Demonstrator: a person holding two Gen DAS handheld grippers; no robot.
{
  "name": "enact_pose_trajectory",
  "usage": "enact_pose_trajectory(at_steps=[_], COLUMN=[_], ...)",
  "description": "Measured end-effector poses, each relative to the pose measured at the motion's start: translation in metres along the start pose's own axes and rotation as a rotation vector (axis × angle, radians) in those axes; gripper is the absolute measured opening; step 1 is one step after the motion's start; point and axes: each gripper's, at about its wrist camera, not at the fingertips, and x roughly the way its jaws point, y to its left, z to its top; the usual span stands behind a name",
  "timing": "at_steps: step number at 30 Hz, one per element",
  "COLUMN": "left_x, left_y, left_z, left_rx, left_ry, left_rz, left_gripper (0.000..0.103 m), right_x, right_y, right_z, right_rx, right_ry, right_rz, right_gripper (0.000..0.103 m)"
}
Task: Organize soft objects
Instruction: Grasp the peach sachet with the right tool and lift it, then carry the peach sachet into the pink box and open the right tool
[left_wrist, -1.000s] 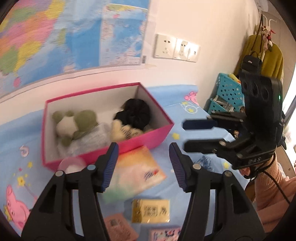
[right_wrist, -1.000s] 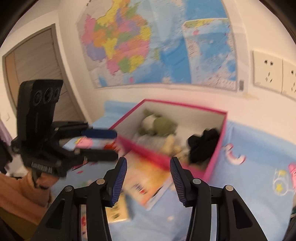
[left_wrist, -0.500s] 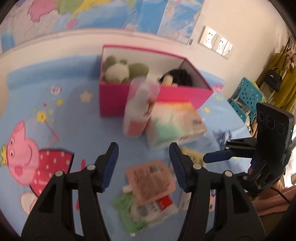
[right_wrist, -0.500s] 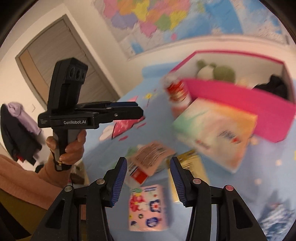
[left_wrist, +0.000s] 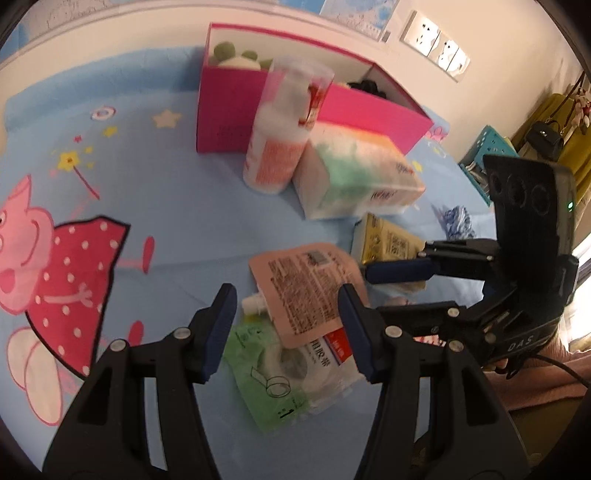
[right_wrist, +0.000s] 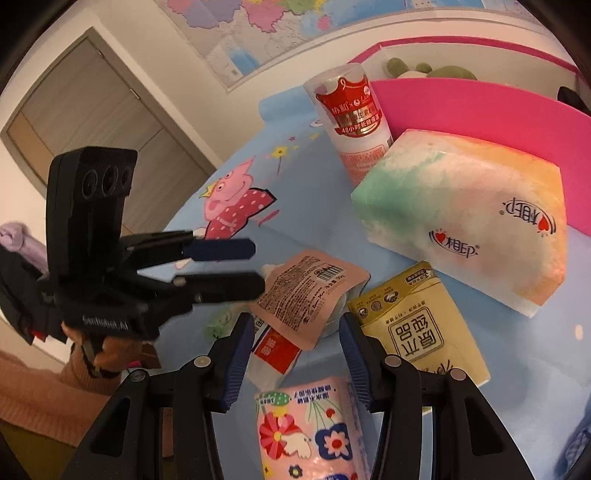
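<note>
1. Left hand-held gripper (left_wrist: 284, 328): released, jaws apart, nothing between the pads; hovering over the pink sachet (left_wrist: 303, 288), not touching it.
2. Right hand-held gripper (right_wrist: 295, 350): also released, jaws apart with nothing clamped; hanging above the same cluster of packets, the pink sachet (right_wrist: 306, 291) seen in the gap between its fingers.
3. Pink sachet: lying flat on the blue cartoon sheet (left_wrist: 147, 206), on top of a white packet with red label (left_wrist: 332, 350) and a green pouch (left_wrist: 266, 376), overlapping both.
4. Yellow tissue pack (right_wrist: 417, 325): flat on the sheet, just beside the pink sachet, on its right in the right wrist view.
5. Flowered pink tissue pack (right_wrist: 306, 432): near the bottom edge of the right wrist view, under the right gripper, partly hidden by its fingers.
6. Large pastel tissue pack (right_wrist: 461, 221): lying against the front wall of the pink box (right_wrist: 480, 118), touching or nearly touching, cannot tell which.
7. White bottle with red label (right_wrist: 354, 118): upright, just beside the pink box and close to the large pastel pack.
8. Inside the pink box: green plush toy (right_wrist: 424, 70) at one end, something black (left_wrist: 369, 86) at the other, both only partly seen over the wall.
9. Blue-white fluffy item (left_wrist: 458, 221): on the sheet, apart from the packets, behind the right gripper in the left wrist view.
</note>
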Motion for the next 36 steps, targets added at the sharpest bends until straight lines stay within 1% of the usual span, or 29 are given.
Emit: enact_pose_trajectory(at_steps=[5,7,13,18,21,22,23,27,30,36], left_x=[0.007,0.009,0.012,0.011,0.01,0.008,0.006,-0.008,-0.019,-0.043], left_y=[0.003,0.005,0.011,0.013,0.016,0.017,0.018,0.018,0.012,-0.004], left_z=[-0.004,-0.005,-0.007,-0.006,-0.007,-0.007,-0.007,-0.005,0.0,0.015], left_rx=[-0.011,-0.015,-0.037,-0.051,-0.067,-0.073,-0.076,-0.08,-0.07,-0.04], left_ry=[0.029,0.039,0.052,0.049,0.048,0.045,0.042,0.004,-0.032,-0.104], left_rz=[-0.008,-0.001,-0.021,-0.022,-0.03,-0.031,-0.031,-0.036,-0.036,-0.028], left_gripper=[0.054,0.054,0.054,0.054,0.054,0.054,0.054,0.054,0.054,0.054], right_x=[0.009,0.011,0.013,0.013,0.011,0.01,0.009,0.0,-0.008,-0.033], right_y=[0.004,0.004,0.005,0.004,0.003,0.003,0.003,0.006,0.011,0.025], right_z=[0.003,0.005,0.006,0.006,0.006,0.005,0.006,0.007,0.009,0.016], right_rx=[0.011,0.016,0.035,0.041,0.049,0.051,0.053,0.031,0.01,-0.041], right_ry=[-0.012,-0.014,-0.016,-0.026,-0.035,-0.039,-0.044,-0.069,-0.084,-0.148], right_rz=[-0.005,-0.005,0.002,0.001,0.006,0.007,0.007,0.004,0.009,0.007], right_gripper=[0.049,0.049,0.049,0.049,0.046,0.042,0.041,0.036,0.035,0.035])
